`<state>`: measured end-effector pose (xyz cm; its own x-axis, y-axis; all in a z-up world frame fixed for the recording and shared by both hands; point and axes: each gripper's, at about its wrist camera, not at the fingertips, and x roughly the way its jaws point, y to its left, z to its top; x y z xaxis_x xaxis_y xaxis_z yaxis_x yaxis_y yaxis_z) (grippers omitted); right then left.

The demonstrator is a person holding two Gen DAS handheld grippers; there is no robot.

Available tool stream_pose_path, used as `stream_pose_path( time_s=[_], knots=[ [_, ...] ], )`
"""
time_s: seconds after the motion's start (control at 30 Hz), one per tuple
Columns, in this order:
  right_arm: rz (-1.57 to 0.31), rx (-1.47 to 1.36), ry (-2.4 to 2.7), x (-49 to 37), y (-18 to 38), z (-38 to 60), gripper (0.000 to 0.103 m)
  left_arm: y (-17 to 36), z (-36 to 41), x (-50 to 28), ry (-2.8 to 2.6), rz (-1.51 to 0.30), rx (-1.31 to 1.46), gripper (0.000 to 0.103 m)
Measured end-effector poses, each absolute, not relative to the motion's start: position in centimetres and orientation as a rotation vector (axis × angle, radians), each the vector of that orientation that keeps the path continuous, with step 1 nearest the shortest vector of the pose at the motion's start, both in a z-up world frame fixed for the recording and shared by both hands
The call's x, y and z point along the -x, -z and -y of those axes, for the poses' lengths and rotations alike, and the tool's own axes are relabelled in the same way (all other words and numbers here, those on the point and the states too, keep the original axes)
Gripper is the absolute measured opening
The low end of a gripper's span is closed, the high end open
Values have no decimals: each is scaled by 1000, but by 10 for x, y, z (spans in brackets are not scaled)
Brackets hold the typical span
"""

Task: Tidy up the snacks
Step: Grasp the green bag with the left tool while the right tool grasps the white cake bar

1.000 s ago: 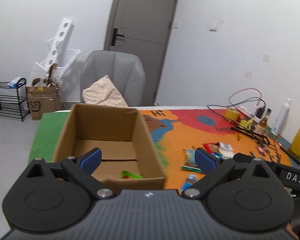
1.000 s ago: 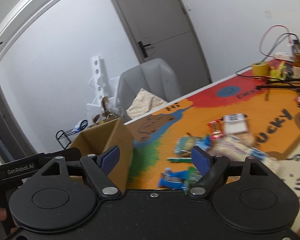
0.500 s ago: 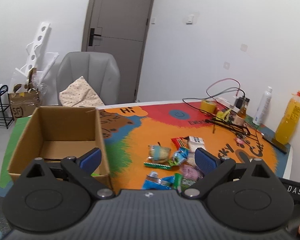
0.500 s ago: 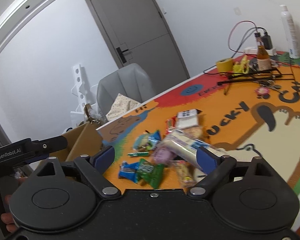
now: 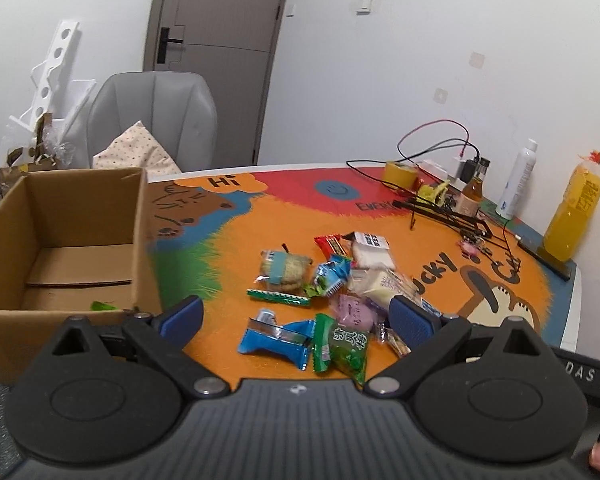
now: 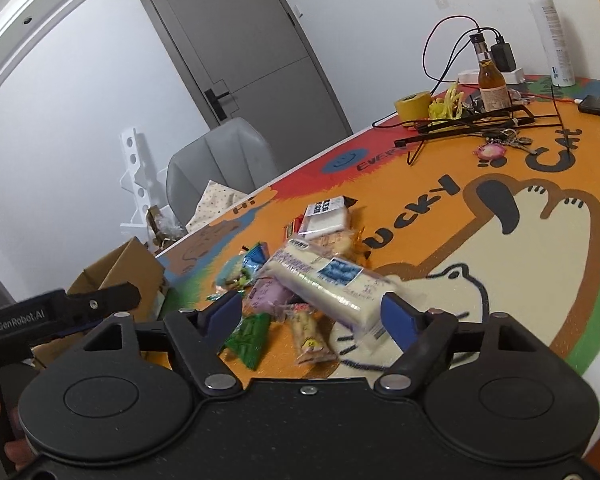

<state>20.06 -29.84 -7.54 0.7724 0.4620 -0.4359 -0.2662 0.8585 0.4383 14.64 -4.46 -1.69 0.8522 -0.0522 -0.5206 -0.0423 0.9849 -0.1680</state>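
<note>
Snacks (image 5: 332, 300) are lying heaped mid-table, nearest our grippers. We are holding the left gripper (image 5: 296, 316) apart and empty; the right gripper (image 6: 312, 314) is closing, gripping nothing. Beyond, the cardboard box (image 5: 140, 216) is sitting at the table's left edge.

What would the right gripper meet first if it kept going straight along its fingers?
Most likely the long white pack, which lies across the pile just ahead of the right gripper, whose closing jaws hold nothing. The small yellowish packet under it sits nearer and could come first; depth is unclear.
</note>
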Motion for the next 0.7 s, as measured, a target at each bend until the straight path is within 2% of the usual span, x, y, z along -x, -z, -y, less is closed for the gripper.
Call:
stream_pose_path(
  time_s=[0.2,0.3,0.47,0.53,0.7],
  knots=[
    [-564,-356,-396,-223,79,300,75,33,51,-164,16,-588,195,95],
    [-578,-352,-407,-233,83,298,75,42,58,-173,26,-618,177,87],
    [-604,-359,-442,-247,89,293,71,55,63,-188,41,-670,198,66],
    [-602,-346,-437,-251,90,292,70,58,66,-193,58,-690,214,61],
    [-608,-333,-440,-264,93,290,70,66,75,-203,83,-716,207,57]
  ],
)
